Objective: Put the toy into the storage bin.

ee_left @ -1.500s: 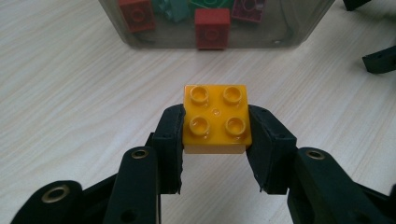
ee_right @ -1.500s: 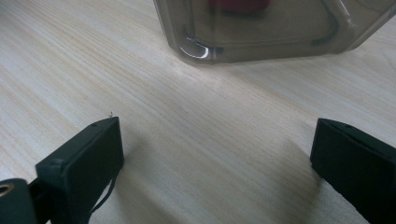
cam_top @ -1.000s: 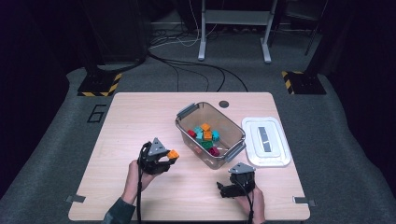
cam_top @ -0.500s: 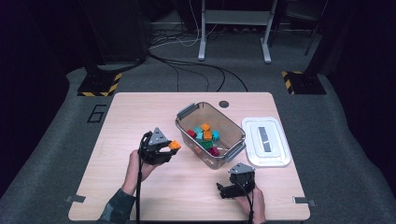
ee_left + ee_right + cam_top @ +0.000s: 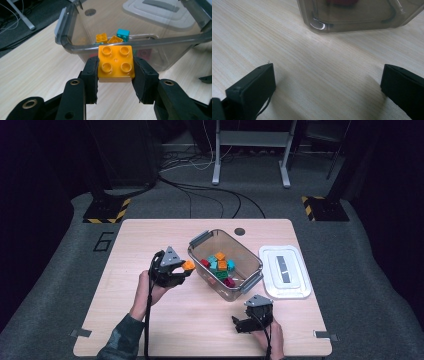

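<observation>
Left gripper (image 5: 186, 269) clamps orange brick (image 5: 115, 62) by its sides, studs up, raised just beside clear bin (image 5: 200, 240), likely for dropping among the bricks inside. Right gripper (image 5: 239, 324) rests low on table (image 5: 125, 250), jaws wide, empty.

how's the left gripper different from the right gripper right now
The left gripper is shut on an orange brick; the right gripper has its jaws wide apart with nothing between them. The left gripper is held up at the rim of the clear bin; the right gripper sits low over the table near the bin's near corner. Both are black two-jaw grippers, each held in a hand, and both point toward the bin.
</observation>
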A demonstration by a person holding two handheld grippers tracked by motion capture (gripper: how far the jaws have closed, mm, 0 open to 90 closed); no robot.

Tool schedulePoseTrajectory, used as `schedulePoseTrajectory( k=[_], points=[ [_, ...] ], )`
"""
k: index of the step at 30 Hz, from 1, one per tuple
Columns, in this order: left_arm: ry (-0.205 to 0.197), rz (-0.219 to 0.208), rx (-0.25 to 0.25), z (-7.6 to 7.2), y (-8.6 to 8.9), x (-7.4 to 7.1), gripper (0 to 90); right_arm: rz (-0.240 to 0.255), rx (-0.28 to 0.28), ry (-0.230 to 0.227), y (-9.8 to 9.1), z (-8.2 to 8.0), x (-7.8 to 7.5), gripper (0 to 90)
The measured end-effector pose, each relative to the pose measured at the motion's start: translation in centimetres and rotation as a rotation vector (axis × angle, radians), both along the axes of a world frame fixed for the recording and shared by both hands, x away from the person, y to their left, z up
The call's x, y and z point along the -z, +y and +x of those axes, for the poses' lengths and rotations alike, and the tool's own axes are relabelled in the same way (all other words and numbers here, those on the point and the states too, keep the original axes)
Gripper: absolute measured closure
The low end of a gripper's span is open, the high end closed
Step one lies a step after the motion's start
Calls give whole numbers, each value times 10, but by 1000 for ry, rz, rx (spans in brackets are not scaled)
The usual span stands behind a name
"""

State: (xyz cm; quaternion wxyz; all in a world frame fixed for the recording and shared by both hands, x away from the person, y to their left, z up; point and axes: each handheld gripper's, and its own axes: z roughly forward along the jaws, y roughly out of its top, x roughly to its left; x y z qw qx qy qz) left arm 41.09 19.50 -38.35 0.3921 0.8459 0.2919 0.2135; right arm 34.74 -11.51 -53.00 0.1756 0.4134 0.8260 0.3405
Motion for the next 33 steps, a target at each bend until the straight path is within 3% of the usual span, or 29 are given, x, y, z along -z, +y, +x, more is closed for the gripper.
schedulePoseTrajectory(
  k=[11,19,21,26,33],
  points=[
    [-19,5,1,14,-5,-14,587,2,2,3,0,0,0,0],
    [-32,35,9,25,-11,-25,587,9,11,4,1,0,0,0],
    [-29,40,11,29,-12,-26,587,2,6,-1,0,0,0,0],
    [2,-1,13,42,-13,-28,587,-1,7,-4,0,1,0,0],
    [9,35,4,56,-19,-27,587,1,9,-3,0,1,0,0]
  ],
)
